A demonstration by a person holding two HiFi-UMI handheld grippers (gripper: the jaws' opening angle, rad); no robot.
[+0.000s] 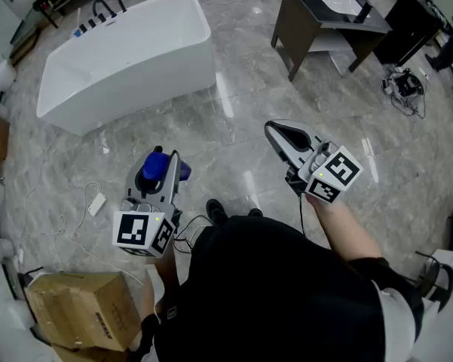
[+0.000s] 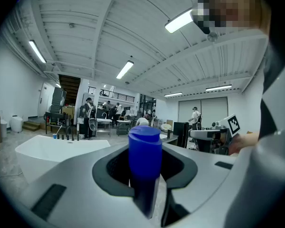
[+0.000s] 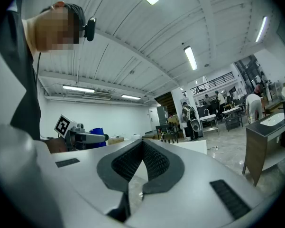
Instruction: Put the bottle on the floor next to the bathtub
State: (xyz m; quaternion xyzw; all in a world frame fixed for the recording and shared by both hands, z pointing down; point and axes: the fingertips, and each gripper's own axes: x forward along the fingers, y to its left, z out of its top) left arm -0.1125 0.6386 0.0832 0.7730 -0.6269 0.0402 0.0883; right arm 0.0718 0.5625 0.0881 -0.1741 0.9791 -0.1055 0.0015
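Here's the left claw (image 1: 163,163), clamped on the blue bottle (image 1: 152,167). In the left gripper view the bottle stands upright between the dark pads, which press on both its sides, and its cap pokes up above them. The bottle is in the air over the grey marble floor (image 1: 241,104), on the person's side of the white bathtub (image 1: 128,55). It is near the tub's long front wall but clearly apart from it and is not on the ground.

Out beyond the bottle cap, the left gripper view shows the bathtub low and to the left, its rim broad and pale.

Over to the right claw (image 1: 276,131): it is clenched on nothing. Its own view shows the ribbed pads meeting at the tip with no object between them. It hangs level over the floor, farther from the bathtub than the left claw and off towards the tub's right end.

Past that same end of the bathtub stands a dark table (image 1: 316,23) with a pale basin set in its top. On the near side of the tub, a white cable (image 1: 96,202) trails on the floor just left of the left claw. A cardboard box (image 1: 79,308) sits further back from the tub, close to the person's left side.
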